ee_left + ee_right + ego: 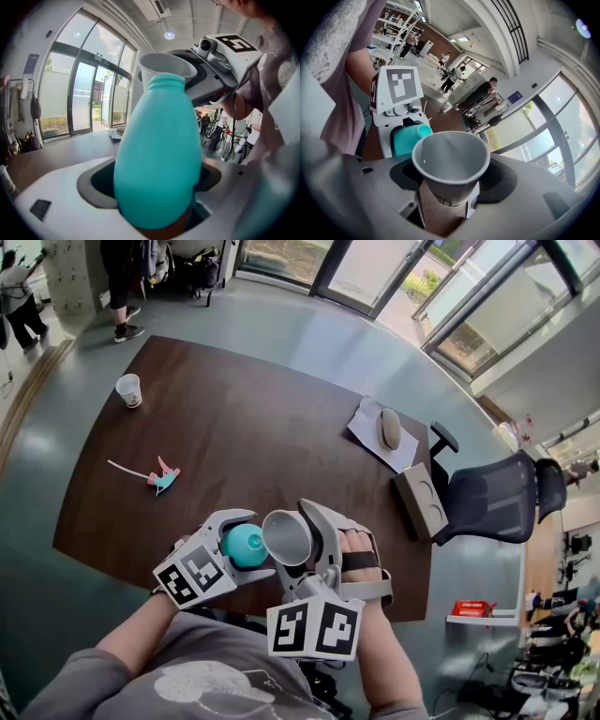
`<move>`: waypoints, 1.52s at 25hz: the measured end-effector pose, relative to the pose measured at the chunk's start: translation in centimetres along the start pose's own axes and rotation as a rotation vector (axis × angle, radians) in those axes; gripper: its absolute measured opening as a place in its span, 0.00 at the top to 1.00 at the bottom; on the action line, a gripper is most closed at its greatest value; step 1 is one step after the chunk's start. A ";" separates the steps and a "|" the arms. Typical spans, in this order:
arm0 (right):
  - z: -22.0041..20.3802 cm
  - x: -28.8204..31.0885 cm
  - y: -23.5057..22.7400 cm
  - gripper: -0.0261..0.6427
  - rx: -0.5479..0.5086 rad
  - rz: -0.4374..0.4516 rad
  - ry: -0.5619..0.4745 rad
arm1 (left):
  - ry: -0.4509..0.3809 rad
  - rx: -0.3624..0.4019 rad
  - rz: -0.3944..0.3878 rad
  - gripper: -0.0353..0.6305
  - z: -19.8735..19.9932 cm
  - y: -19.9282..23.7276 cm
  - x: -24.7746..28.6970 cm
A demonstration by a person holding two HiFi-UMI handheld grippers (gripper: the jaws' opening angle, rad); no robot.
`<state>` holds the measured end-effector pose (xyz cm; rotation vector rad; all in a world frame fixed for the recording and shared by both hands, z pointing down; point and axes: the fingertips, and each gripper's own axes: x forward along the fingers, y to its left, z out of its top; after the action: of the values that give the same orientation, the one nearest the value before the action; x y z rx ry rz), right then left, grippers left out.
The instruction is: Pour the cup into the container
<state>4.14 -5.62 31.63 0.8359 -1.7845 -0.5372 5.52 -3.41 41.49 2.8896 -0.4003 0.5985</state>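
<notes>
Right gripper (449,208): cup (451,171) mouth toward container (406,138)

We count two paper cups: one cup (451,164) between the jaws of the right gripper (292,538), another cup (128,390) far ahead of them. We count one teal bottle (157,154) between the jaws of the left gripper (241,542), one mouse (390,428), one chair (497,495).

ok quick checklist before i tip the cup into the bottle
1. teal bottle held in the left gripper jaws: ok
2. paper cup held in the right gripper jaws: ok
3. cup rim close beside the bottle mouth: ok
4. bottle cap off: cannot tell
5. something in the cup to pour: not ok, its inside looks empty in the right gripper view
</notes>
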 end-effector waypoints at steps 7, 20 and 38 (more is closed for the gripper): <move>-0.2 0.3 0.0 0.52 -0.022 0.005 0.018 | 0.001 -0.005 -0.011 0.30 -0.1 -0.2 0.4; -0.9 0.4 -0.5 0.52 -0.067 -0.004 0.052 | -0.005 -0.016 -0.025 0.30 0.2 -0.1 1.1; -0.8 0.5 -0.8 0.52 -0.123 -0.025 0.076 | -0.005 -0.020 -0.039 0.30 0.4 -0.1 1.2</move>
<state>4.97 -6.47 31.65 0.7842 -1.6566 -0.6181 6.73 -3.62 41.62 2.8733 -0.3483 0.5776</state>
